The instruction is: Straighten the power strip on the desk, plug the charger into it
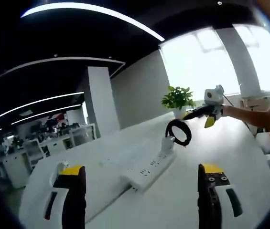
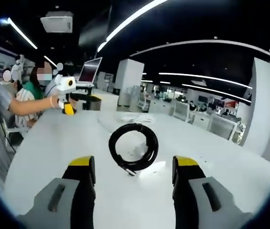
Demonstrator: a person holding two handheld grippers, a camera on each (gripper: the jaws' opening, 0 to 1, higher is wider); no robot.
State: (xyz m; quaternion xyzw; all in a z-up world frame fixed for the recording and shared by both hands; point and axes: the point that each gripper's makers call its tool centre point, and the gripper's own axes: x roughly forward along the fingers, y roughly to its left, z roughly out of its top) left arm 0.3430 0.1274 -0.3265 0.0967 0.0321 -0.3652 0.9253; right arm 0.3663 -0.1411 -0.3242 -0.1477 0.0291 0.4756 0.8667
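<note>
Looking along your left gripper point(image 1: 142, 191), jaws spread and empty, you have the power strip point(image 1: 149, 169) just ahead, its long axis running near-left to far-right on the desk point(image 1: 240, 152). Your right gripper point(image 2: 134, 179), also spread and empty, faces a coiled black cable point(image 2: 133, 146).

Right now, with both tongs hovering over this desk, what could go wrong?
1. The coiled black cable seems to sit at the far end of the power strip; turning the strip may drag or uncoil it.
2. The left tongs and right tongs, both open, face each other and might collide over the strip.
3. The potted plant behind the coil could get knocked.
</note>
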